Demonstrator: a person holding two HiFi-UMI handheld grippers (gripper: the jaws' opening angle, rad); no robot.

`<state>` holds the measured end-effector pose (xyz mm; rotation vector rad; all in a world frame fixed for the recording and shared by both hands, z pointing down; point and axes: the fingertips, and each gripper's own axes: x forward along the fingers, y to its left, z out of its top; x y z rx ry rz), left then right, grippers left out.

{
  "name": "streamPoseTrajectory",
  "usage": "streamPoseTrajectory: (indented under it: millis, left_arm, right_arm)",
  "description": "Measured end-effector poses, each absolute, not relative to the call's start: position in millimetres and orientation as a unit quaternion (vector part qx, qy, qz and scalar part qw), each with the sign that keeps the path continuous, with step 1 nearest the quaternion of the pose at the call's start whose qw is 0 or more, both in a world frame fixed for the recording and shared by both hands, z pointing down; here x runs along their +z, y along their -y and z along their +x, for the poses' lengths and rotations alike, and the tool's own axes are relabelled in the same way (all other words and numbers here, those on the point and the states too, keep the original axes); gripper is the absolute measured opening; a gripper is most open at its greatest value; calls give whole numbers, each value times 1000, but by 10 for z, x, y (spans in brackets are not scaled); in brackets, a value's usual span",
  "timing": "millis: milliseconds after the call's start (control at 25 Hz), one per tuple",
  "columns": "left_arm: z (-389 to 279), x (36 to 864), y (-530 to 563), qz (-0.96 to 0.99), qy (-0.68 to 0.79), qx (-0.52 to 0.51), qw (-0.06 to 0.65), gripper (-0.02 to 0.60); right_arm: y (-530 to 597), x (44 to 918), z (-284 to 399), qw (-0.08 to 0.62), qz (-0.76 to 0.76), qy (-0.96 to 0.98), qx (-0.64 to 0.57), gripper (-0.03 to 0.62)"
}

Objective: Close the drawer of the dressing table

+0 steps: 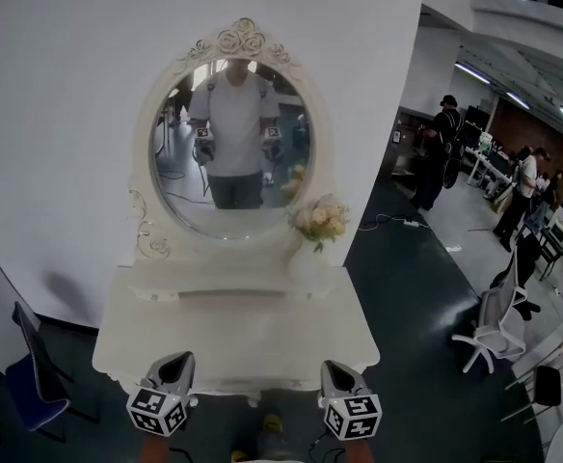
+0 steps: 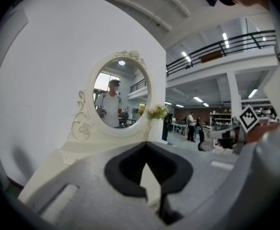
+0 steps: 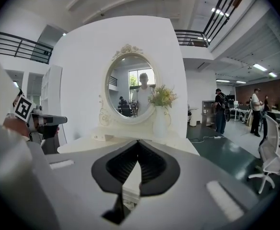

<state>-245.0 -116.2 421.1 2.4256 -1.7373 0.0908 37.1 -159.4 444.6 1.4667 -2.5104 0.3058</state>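
The white dressing table (image 1: 248, 340) stands against a white wall, with an oval mirror (image 1: 231, 143) and a low shelf unit (image 1: 214, 285) at its back. Its front apron (image 1: 253, 386) looks flush, and no drawer sticks out that I can see. My left gripper (image 1: 175, 358) hovers over the table's front left edge, jaws shut and empty. My right gripper (image 1: 332, 365) is over the front right edge, also shut and empty. The left gripper view shows the closed tips (image 2: 146, 143) pointing at the table top (image 2: 58, 166). In the right gripper view the tips (image 3: 138, 141) meet too.
A white vase of flowers (image 1: 318, 225) stands at the table's back right. A blue chair (image 1: 26, 374) is on the floor at left, a white office chair (image 1: 498, 321) at right. People (image 1: 441, 152) stand further off on the dark floor.
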Motion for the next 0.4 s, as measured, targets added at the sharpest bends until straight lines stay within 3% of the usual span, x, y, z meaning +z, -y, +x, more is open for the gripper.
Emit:
streamPoseTrajectory:
  millis: [400]
  left_arm:
    - [-2374,4204,1126,812,578,32,78,-2]
  right_arm:
    - [1579,4430,452,105,499,853,109,2]
